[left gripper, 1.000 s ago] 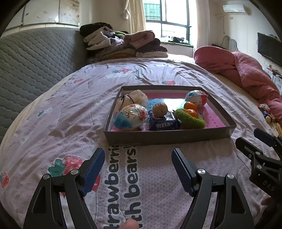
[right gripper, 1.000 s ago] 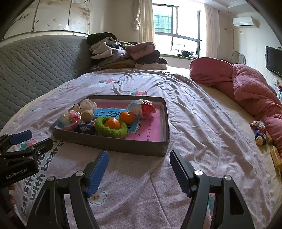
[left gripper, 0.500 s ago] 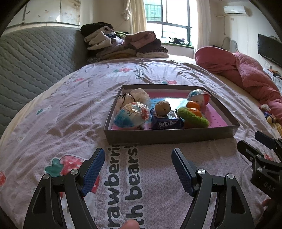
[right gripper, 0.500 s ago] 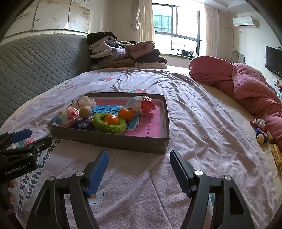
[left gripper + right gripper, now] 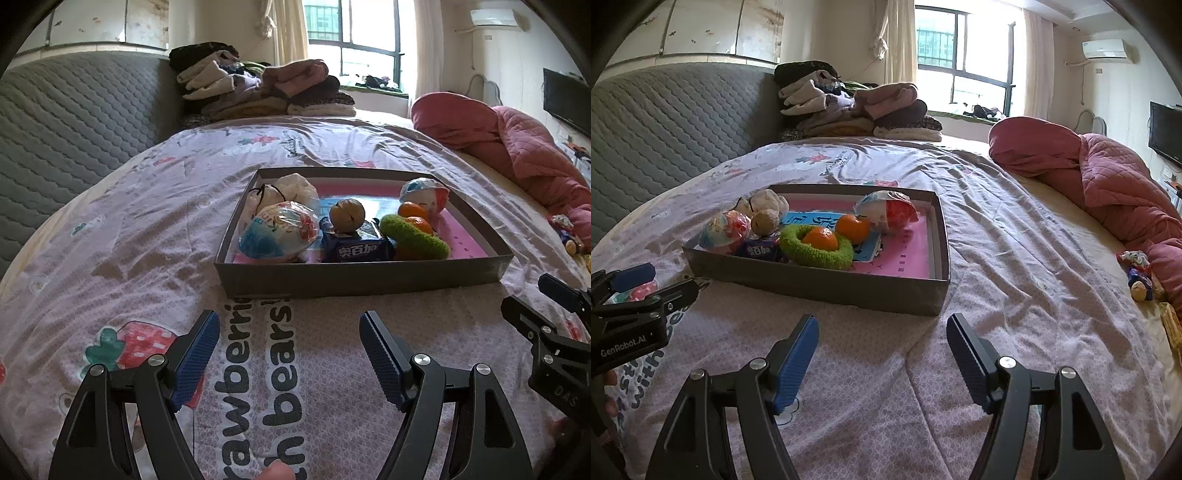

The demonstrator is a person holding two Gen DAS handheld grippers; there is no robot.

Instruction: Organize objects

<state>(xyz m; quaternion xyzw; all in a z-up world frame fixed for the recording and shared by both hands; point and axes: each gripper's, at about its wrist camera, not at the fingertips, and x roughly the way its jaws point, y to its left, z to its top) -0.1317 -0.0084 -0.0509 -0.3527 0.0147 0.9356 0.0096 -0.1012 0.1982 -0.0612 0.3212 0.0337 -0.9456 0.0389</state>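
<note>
A grey shallow box (image 5: pixel 362 282) (image 5: pixel 820 286) sits on the bed. It holds two wrapped toy eggs (image 5: pixel 279 234) (image 5: pixel 886 212), a walnut (image 5: pixel 347 216), a blue snack packet (image 5: pixel 356 251), a green fuzzy ring (image 5: pixel 816 249) with an orange (image 5: pixel 820 238) in it, a second orange (image 5: pixel 852 228) and a white pouch (image 5: pixel 291 188). My left gripper (image 5: pixel 290 341) is open and empty in front of the box. My right gripper (image 5: pixel 882 345) is open and empty near the box's right corner.
The bed has a pink strawberry-print sheet (image 5: pixel 129 236). A grey quilted headboard (image 5: pixel 665 122) is at left, folded clothes (image 5: pixel 857 107) at the back, a pink quilt (image 5: pixel 1108 184) at right. Small toys (image 5: pixel 1139 273) lie at the right edge.
Both grippers have lowered slightly and edged toward the box. Nothing in the box has moved; both stay open.
</note>
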